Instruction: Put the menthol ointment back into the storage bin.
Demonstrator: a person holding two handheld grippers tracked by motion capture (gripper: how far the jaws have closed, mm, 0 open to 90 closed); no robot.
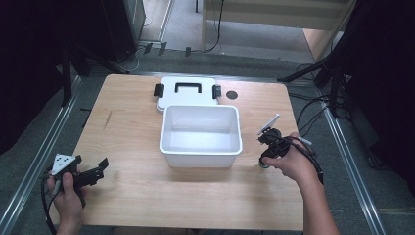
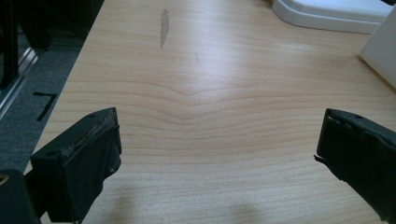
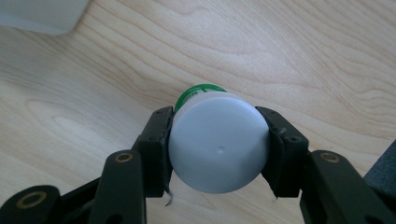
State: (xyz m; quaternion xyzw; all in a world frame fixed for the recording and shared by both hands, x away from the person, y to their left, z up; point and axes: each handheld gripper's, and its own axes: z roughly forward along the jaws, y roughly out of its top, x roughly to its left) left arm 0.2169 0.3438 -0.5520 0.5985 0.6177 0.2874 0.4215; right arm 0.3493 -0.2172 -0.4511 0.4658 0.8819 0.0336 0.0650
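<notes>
Near the right edge of the tabletop [image 1: 137, 196], the right gripper [image 3: 218, 149] has its fingers [image 3: 156, 149] clamped on a white-capped bottle [image 3: 218, 151]. By the front-left corner, the left gripper [image 1: 95, 171] holds its fingers wide apart, gripping nothing.

Even overhead light brightens the pale wooden surface [image 1: 137, 161] while its surroundings sink into darkness; soft shadows pool at its near edge, and close-up fingers [image 2: 77, 163] blur slightly.

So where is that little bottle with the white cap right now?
The white-capped bottle sits clamped in the right gripper, at the table's right side, just right of the white bin.
</notes>
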